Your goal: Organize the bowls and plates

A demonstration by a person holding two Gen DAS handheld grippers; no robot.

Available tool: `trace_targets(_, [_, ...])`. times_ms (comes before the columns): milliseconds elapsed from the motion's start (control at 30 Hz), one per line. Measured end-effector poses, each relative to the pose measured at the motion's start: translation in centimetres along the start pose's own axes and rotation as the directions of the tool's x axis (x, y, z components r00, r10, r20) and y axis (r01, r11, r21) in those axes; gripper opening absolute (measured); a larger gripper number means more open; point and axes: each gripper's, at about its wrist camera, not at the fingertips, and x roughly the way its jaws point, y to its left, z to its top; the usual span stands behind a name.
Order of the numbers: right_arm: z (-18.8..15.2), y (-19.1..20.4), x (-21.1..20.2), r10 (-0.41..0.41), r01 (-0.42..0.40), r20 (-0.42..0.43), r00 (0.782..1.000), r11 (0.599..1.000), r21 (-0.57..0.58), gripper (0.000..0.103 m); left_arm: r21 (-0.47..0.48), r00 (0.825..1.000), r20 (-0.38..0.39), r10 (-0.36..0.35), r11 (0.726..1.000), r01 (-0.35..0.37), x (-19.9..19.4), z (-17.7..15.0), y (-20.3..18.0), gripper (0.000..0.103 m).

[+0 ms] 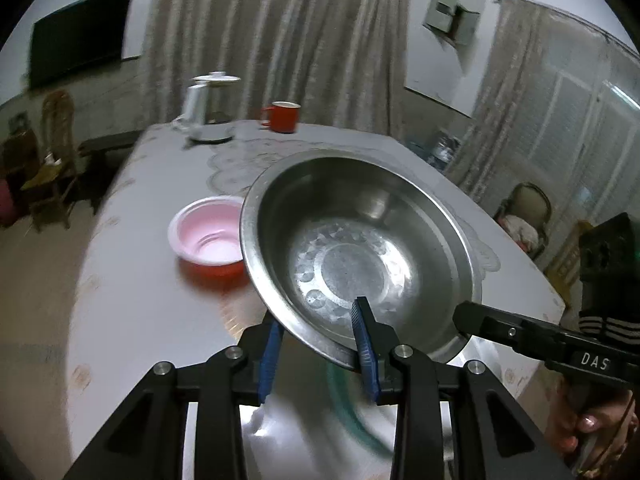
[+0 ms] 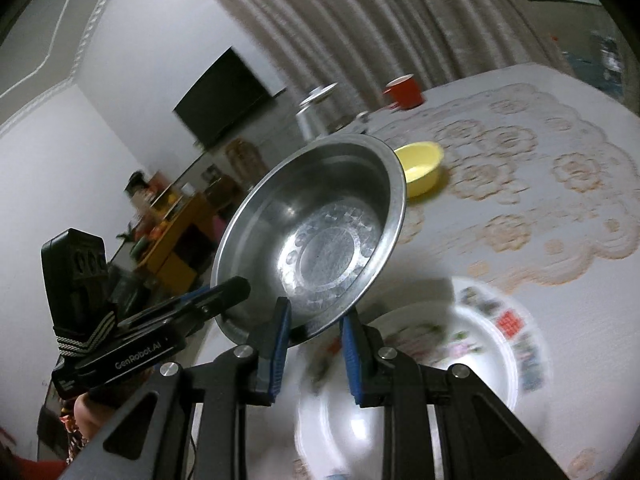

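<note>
Steel bowl (image 1: 360,248) filled the left wrist view, lifted and tilted above the table (image 1: 132,320), its near rim pinched between the left gripper (image 1: 318,354)'s blue pads while the right gripper (image 1: 472,316) bit its far-right rim, a pink bowl (image 1: 208,232) resting just beyond. From the right wrist view, both tools clasped that rim over a patterned plate (image 2: 492,344), yellow bowl (image 2: 420,168) behind; the carry seemed midway, and setting down likely calls for levelling first
</note>
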Motion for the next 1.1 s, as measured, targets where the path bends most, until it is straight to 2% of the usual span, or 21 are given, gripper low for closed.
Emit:
trace_targets(233, [-2.3, 3.2, 3.3, 0.067, -0.07, -0.103, 0.992, 0.997, -0.032, 0.024, -0.091, 0.998, -0.016, 0.063, 0.994, -0.064, -3.7, -4.8, 4.5, 0.036])
trace_targets(500, [-5.1, 5.2, 6.7, 0.101, -0.116, -0.233, 0.967, 0.992, -0.051, 0.024, -0.159, 0.993, -0.073, 0.093, 0.982, -0.104, -5.3, -9.1, 7.2, 0.037])
trace_targets(767, [-7.2, 5.7, 7.9, 0.086, -0.106, -0.302, 0.95, 0.993, -0.049, 0.026, -0.174, 0.989, -0.102, 0.102, 0.978, -0.119, -4.9, -10.8, 7.8, 0.038])
trace_targets(1100, [-8.4, 5.1, 8.1, 0.066, -0.08, -0.332, 0.941, 0.996, -0.028, 0.027, -0.161, 0.988, -0.12, 0.101, 0.98, -0.12, -4.3, -11.8, 7.5, 0.038])
